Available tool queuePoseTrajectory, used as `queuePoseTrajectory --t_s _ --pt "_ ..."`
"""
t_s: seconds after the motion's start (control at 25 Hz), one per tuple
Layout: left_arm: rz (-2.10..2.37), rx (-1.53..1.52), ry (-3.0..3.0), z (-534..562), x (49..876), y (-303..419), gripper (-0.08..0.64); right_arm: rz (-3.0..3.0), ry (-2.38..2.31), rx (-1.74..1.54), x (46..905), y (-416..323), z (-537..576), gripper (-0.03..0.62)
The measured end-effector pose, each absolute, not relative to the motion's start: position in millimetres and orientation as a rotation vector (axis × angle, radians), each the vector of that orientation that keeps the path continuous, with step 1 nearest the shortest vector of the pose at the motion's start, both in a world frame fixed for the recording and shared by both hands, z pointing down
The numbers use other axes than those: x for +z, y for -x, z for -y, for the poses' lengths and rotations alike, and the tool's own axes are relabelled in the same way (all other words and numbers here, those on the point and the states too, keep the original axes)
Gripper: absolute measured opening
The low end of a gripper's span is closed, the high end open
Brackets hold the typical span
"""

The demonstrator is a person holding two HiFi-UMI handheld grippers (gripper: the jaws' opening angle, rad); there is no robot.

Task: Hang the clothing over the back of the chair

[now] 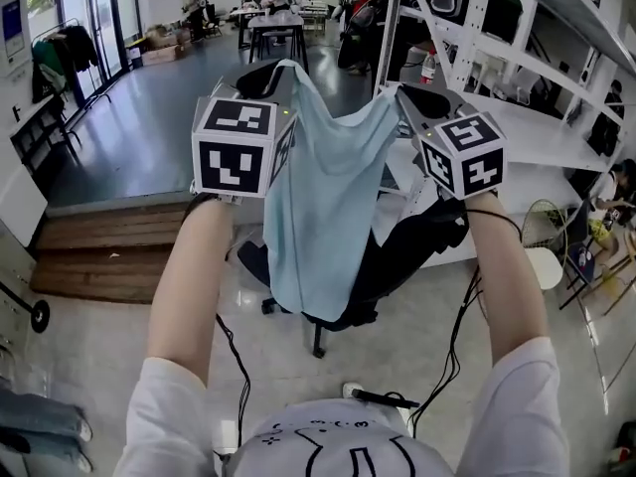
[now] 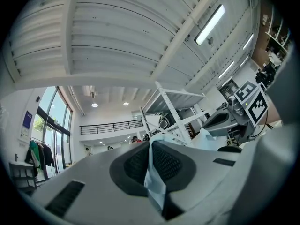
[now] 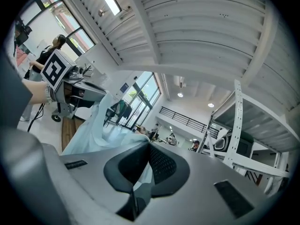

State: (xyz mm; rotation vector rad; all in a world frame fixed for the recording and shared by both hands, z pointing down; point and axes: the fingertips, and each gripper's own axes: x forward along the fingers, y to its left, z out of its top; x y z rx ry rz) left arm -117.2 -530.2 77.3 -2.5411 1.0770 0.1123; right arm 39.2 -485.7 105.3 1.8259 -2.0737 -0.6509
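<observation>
While both arms reach forward in the head view, the left gripper [image 1: 270, 79] sits at about 10 o'clock from the picture's centre and the right gripper [image 1: 417, 102] at about 2 o'clock. The light blue clothing [image 1: 323, 207] is stretched between them. Its top edge sags a little in the middle, and the rest hangs toward 6 o'clock as a long loose sheet.

In the left gripper view the jaws are pressed together on a thin fold of the fabric. The fold stands up between the dark ribbed fingers [image 2: 134, 165] and spills out toward 5 o'clock. In the right gripper view the jaws are likewise closed on an edge of the cloth. It is pinched between the fingers [image 3: 165, 165], and the rest billows away toward 10 o'clock.

The black chair [image 1: 407, 256] stands on the floor behind and below the clothing. It shows at about 4 o'clock from the fabric's middle and is partly hidden by it. Whether the cloth touches the chair's back cannot be told. A white rack [image 1: 517, 28] stands at 2 o'clock, beyond the right gripper.
</observation>
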Motion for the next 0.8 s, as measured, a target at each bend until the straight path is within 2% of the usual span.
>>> queuePoseTrajectory --t_s 0.8 --pt "-1.361 0.031 2.405 573.5 57.5 32.8 0.026 2.184 -1.649 -0.787 82.1 -149.3 565.1 0.021"
